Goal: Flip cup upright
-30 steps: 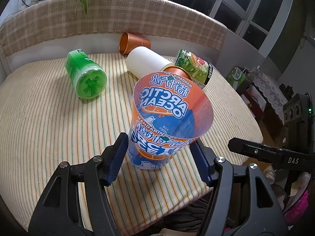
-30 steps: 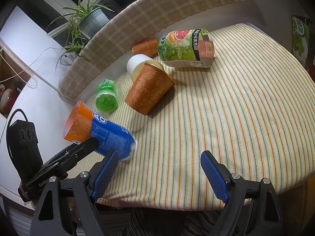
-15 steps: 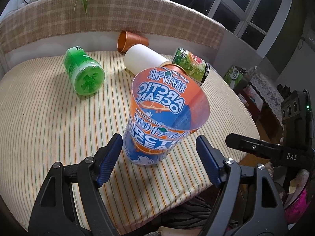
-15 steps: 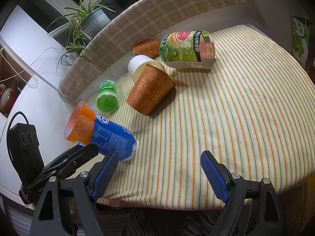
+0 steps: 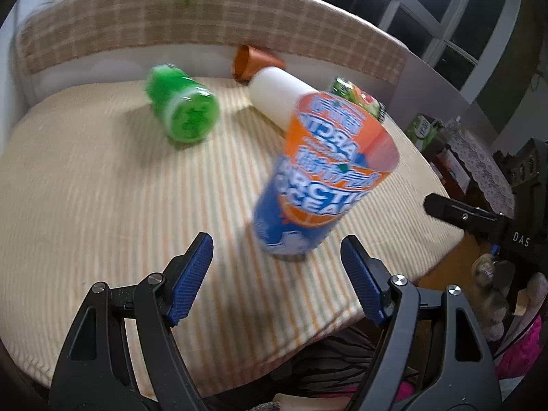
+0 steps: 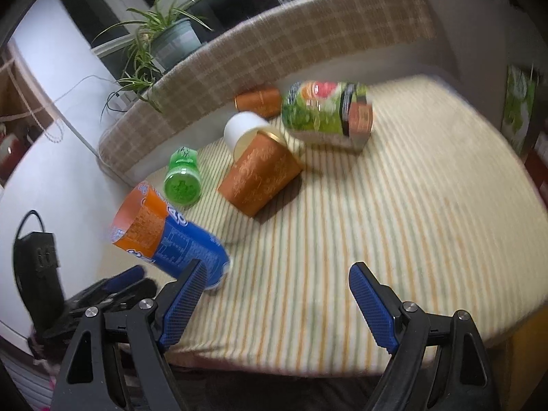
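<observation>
- Striped cloth covers the bench point(image 5: 85, 178); checked backrest point(image 5: 205, 10) behind, dark windows upper right, plant point(image 6: 154, 37) in upper left of right wrist view.
- Cup point(image 5: 325, 178) stands base-down on the cloth, centre-right in left wrist view, lower left in right wrist view point(image 6: 167, 236). Mouth up, so it reads as upright or very nearly; looks tilted but fisheye and blur make that unsure.
- Left gripper point(image 5: 277, 274) sits low centre of frame, fingers spread wide, cup just ahead between them, touching neither. Likely placed so the cup can stand on its own.
- Right gripper point(image 6: 274, 298) low centre in its view, fingers apart, nothing between them. Cup is left of its left finger; contact unclear. Probably just standing by.
- Cup look: tall tapered paper or plastic cup, orange band at rim, blue lower body, white print reading roughly "ARCTIC OCEAN", white at base. Empty inside as far as visible.
- Others lying on their sides: green bottle point(image 5: 183, 109), white cup point(image 5: 281, 96), brown cup point(image 6: 260, 174), small brown cup point(image 5: 255, 63) at back, fruit-print can point(image 6: 325, 113).
- Both views motion-blurred.
</observation>
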